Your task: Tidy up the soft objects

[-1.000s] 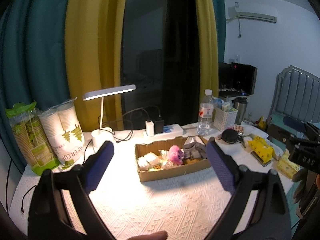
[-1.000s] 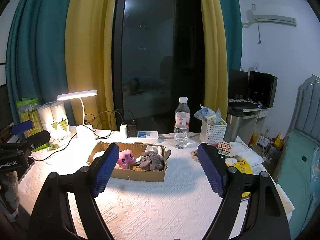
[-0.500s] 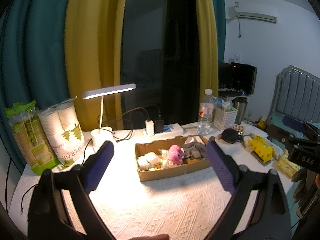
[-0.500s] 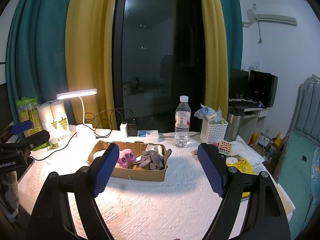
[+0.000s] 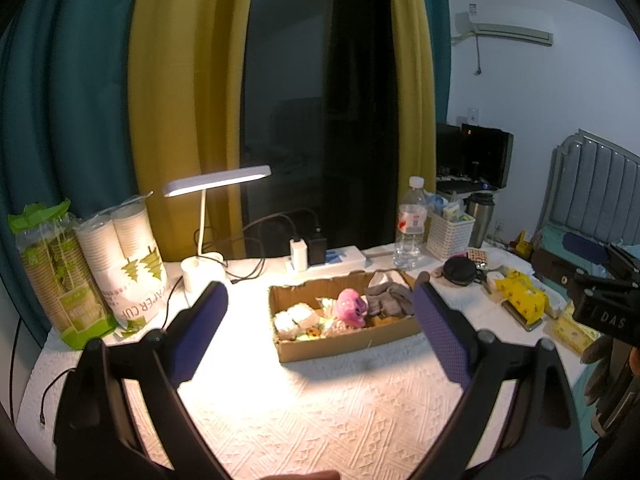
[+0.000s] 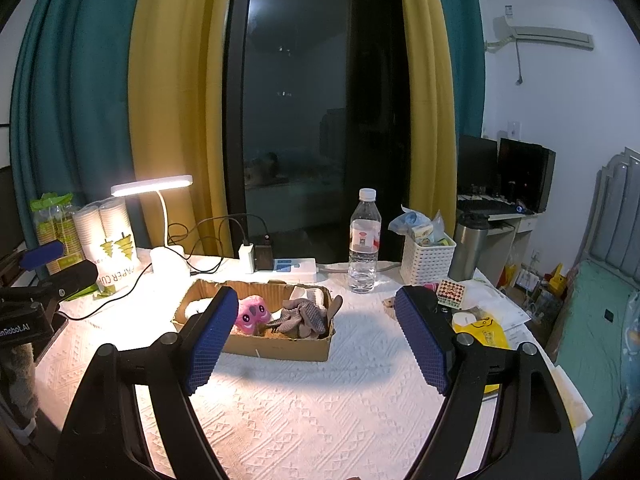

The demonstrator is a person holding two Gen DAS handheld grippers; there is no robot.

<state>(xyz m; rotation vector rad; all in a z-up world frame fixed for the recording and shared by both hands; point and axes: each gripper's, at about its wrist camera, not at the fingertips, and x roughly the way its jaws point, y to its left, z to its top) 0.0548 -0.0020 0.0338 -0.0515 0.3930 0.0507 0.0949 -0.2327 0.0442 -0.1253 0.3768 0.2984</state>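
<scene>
We see both grippers, left and right, spread wide and empty, short of the cardboard box holding the pink plush.

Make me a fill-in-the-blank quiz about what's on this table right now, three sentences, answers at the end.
1. The pink plush toy lies inside the ______ box.
2. The desk lamp is switched ______.
3. The jaws of the right gripper stand ______, with nothing between them.

Missing words: cardboard; on; open
</scene>
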